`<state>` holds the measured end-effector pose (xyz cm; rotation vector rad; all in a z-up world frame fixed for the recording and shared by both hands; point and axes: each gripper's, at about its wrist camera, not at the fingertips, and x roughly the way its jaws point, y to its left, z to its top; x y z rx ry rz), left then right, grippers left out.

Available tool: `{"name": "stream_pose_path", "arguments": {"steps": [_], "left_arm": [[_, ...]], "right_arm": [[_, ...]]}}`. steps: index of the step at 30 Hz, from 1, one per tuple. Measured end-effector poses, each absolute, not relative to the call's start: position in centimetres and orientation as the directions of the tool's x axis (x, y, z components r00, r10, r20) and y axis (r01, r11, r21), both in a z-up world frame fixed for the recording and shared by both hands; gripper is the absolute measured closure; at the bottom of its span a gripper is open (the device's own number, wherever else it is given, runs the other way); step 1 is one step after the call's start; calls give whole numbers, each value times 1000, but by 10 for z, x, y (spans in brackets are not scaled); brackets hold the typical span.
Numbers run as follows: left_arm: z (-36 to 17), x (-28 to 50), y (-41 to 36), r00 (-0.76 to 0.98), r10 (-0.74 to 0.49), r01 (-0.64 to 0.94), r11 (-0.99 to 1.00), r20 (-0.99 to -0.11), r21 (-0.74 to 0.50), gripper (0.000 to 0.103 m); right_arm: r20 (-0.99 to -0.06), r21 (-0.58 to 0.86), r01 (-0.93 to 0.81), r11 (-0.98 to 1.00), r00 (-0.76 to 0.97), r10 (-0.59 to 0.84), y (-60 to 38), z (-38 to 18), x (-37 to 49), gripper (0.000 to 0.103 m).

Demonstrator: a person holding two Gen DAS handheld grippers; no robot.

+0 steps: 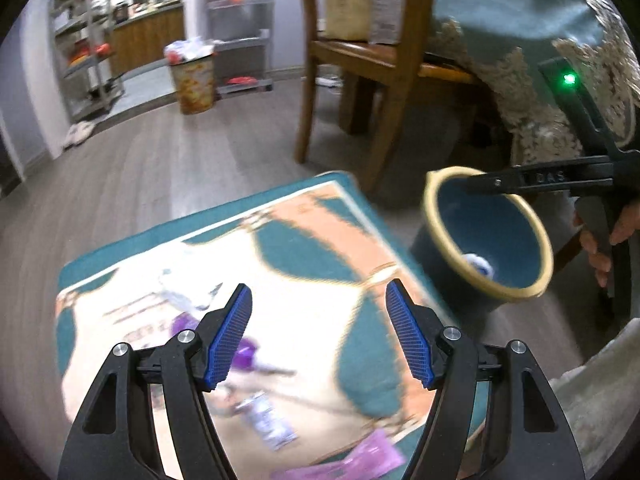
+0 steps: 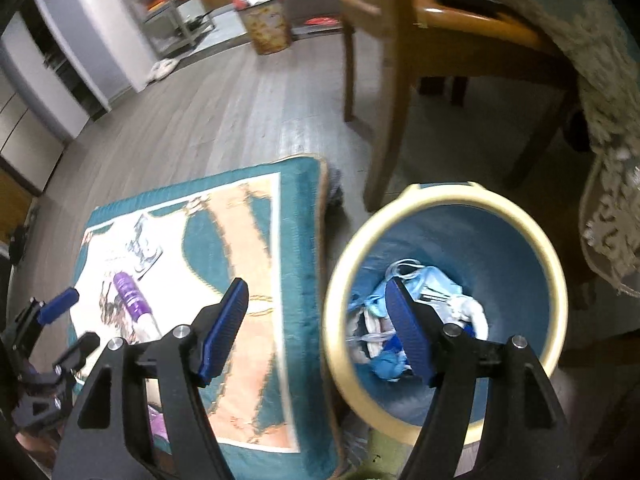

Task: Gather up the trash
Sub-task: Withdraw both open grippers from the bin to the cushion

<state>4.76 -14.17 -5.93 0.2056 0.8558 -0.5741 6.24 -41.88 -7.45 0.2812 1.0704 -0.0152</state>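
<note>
Left wrist view: your left gripper (image 1: 319,334) hangs over the patterned rug (image 1: 304,232), fingers spread wide with nothing between them. Below it lie blurred pieces of trash: a purple bottle (image 1: 240,354), a pale wrapper (image 1: 267,420) and a purple packet (image 1: 372,450) at the near edge. To the right stands the blue bin (image 1: 486,240) with a cream rim; from here only one small white-and-blue scrap shows at its bottom. Your right gripper's body crosses the bin's far rim, with a green light lit; raised letters on it are too blurred to read. Far left, a second, printed waste bin (image 1: 192,80) is heaped full beside metal shelves. A wooden chair (image 1: 360,60) carries two boxes whose print cannot be read.

Right wrist view: your right gripper (image 2: 316,330) hovers at the bin's (image 2: 532,248) left rim, fingers wide apart and empty. This view looks straight into the bin and shows blue face masks (image 2: 430,284) and crumpled white and blue waste. On the rug (image 2: 240,196), the purple bottle (image 2: 130,292) lies next to a silvery wrapper (image 2: 144,250). Your left gripper (image 2: 68,320) shows at the left edge, open.
</note>
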Motion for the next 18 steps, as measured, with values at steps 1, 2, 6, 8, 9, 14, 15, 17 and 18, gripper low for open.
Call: {"name": "stream_pose_path", "arguments": {"steps": [1,2,6,8,9,14,15,17,18], "left_arm": [[-60,48,-131,524,-382,539,841,-762,-51,33],[-60,49,-121,529,-371,525,850,-763,-50,33],[-63,51,-85,544,-335,474,879,-769,-47,33],[-64,52,-69,549,-325,448,892,-770,-57,33],[-65,52,-61,551,-320,436,898,-771,-61,33],[-94,43,-49,495,-296,425,903,-817,-70,33],[-104,41,-52,468,-298,426,901,-832,-83,33],[-121,35,-57,433,-295,425,900,-852,-96,33],[-132,32,-61,416,-292,429,898,-861,-98,33]], "right_arm": [[-868,218,135,967,479,129,-410,-75,65,33],[-869,216,128,968,477,131,-405,-75,66,33],[-873,203,70,977,464,148,-370,-78,71,33],[-878,194,34,980,453,158,-348,-81,74,33],[-878,197,21,980,448,167,-342,-82,74,33],[-877,231,11,973,435,203,-318,-90,78,33],[-879,239,18,971,429,209,-314,-92,79,33],[-882,251,30,967,418,216,-309,-96,80,33],[-884,259,43,965,413,219,-308,-97,80,33]]}}
